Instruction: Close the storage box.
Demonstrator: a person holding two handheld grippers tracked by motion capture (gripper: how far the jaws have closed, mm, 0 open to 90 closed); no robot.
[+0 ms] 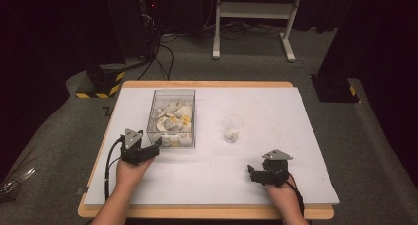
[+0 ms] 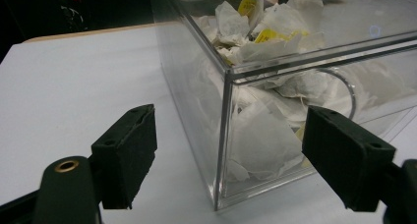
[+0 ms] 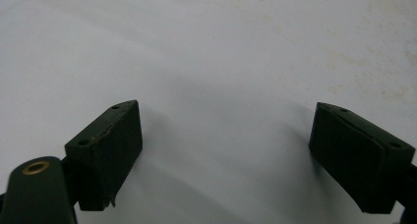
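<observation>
Fingers of the left gripper (image 2: 223, 160) stand wide and empty, straddling the near corner of the clear box (image 2: 226, 86) of crumpled sachets; better to lift over the rim. Right gripper (image 3: 226, 155) gapes idle over bare surface (image 1: 197, 180), the cup (image 1: 232, 128) beyond.

We're looking along the right gripper (image 3: 223, 155) — its two black jaws rise from the lower left and lower right of the frame, set wide apart with nothing between them. Beyond them the white table surface (image 3: 221, 52) runs upward — faint smudges at upper right.
</observation>
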